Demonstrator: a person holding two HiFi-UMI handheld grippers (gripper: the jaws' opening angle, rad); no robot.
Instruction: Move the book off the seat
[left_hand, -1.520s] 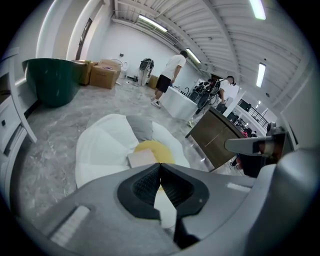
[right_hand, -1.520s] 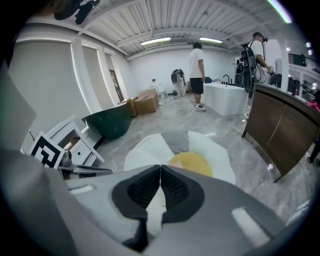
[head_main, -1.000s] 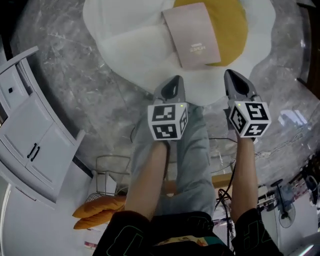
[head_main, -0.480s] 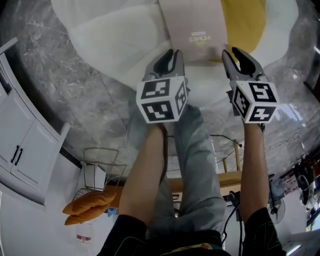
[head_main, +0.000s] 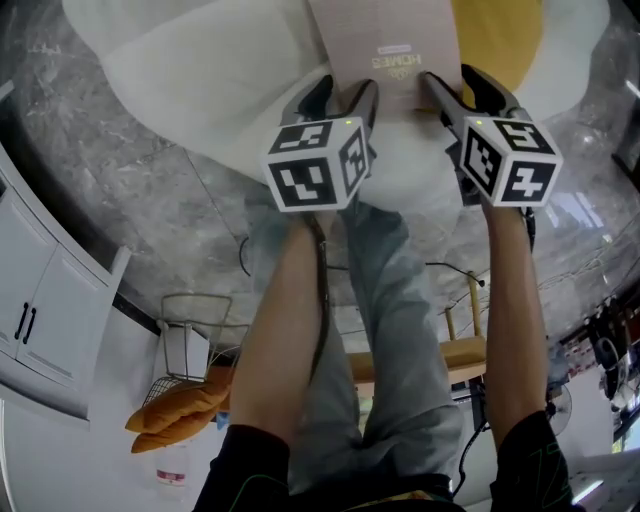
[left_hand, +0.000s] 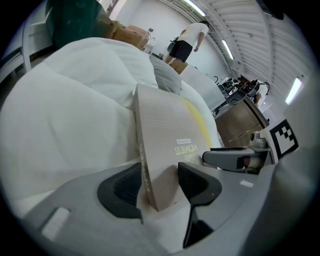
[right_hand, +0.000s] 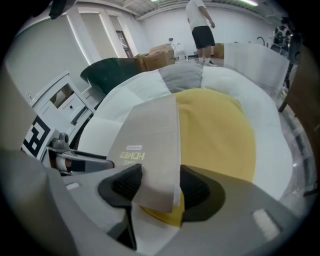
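A beige book (head_main: 385, 45) lies flat on the seat (head_main: 200, 90), a white egg-shaped cushion with a yellow middle (head_main: 500, 40). My left gripper (head_main: 342, 92) is at the book's near left corner and my right gripper (head_main: 452, 85) at its near right corner. In the left gripper view the book (left_hand: 165, 135) has its spine corner between the left gripper's (left_hand: 160, 185) opening jaws. In the right gripper view the book's (right_hand: 150, 135) page corner sits between the right gripper's (right_hand: 157, 187) opening jaws. Neither pair of pads presses on it.
The seat rests on a round grey marble surface (head_main: 120, 200). Below it are a white cabinet (head_main: 30, 320), a wire basket (head_main: 190, 350), an orange cushion (head_main: 180, 420) and a wooden stool (head_main: 450, 360). A person (right_hand: 200, 22) stands far behind by cardboard boxes (right_hand: 160, 52).
Both grippers have moved forward to the book's near edge. Their jaws went from shut to spread, and each now has a corner of the book between them.
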